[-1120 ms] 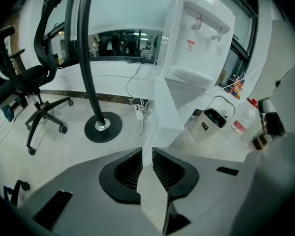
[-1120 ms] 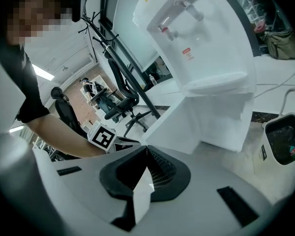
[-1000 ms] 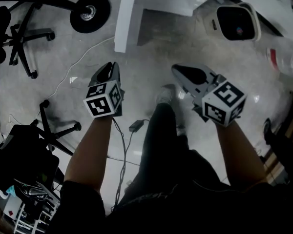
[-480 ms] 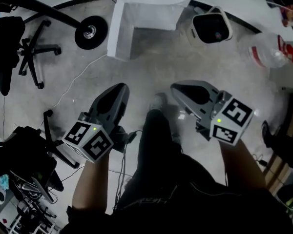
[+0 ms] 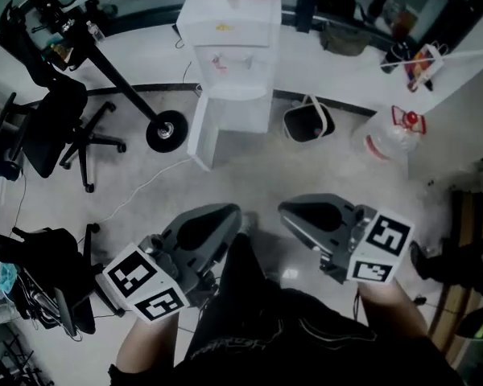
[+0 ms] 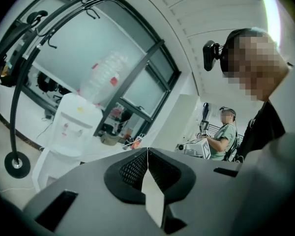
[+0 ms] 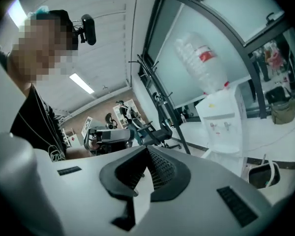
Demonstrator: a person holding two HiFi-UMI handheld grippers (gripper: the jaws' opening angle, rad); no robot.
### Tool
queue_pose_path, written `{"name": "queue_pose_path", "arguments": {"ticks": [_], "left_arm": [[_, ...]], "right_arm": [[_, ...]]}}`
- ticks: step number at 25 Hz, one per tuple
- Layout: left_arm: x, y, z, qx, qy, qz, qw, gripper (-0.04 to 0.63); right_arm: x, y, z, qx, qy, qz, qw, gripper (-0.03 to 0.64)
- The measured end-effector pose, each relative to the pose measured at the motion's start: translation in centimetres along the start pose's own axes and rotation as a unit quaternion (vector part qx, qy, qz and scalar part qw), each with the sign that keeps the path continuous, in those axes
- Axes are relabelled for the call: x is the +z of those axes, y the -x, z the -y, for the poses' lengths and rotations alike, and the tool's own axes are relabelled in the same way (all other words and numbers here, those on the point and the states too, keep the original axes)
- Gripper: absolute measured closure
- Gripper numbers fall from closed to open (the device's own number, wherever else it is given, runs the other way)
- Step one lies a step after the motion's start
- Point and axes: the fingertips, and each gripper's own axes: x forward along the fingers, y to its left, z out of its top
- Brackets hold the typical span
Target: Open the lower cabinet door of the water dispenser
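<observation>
Jaws of left gripper [image 6: 147, 150] and right gripper [image 7: 147, 148] tight together, both empty.

No word or number is legible. The water dispenser [image 5: 229, 55] has a small yellow mark [image 5: 224, 27] on its front, too small to read. The bottle [image 7: 199, 63] atop it wears a red band, perhaps a label. The cube [image 5: 145, 284] on the left gripper [image 5: 228, 211] and that on the right gripper [image 5: 286, 208] show only square patterns.
</observation>
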Motion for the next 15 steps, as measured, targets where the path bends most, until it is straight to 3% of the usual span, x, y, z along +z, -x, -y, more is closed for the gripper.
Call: {"name": "queue_pose_path", "arguments": {"ticks": [4, 8, 15], "left_arm": [[4.3, 2.1, 8.0, -0.025, -0.047, 0.029, 0.9982, 0.591], [6.8, 4.0, 13.8, -0.026, -0.081, 0.046, 0.9953, 0.591], [8.5, 6.8, 20.0, -0.015, -0.116, 0.049, 0.9920, 0.592]], "right_arm": [[4.9, 3.7, -6.2, 0.020, 0.041, 0.020, 0.999, 0.604], [9.4, 6.8, -11.7, 0.038, 0.097, 0.040, 0.994, 0.604], [12.8, 10.3, -18.1, 0.071, 0.111, 0.075, 0.988, 0.604]]}}
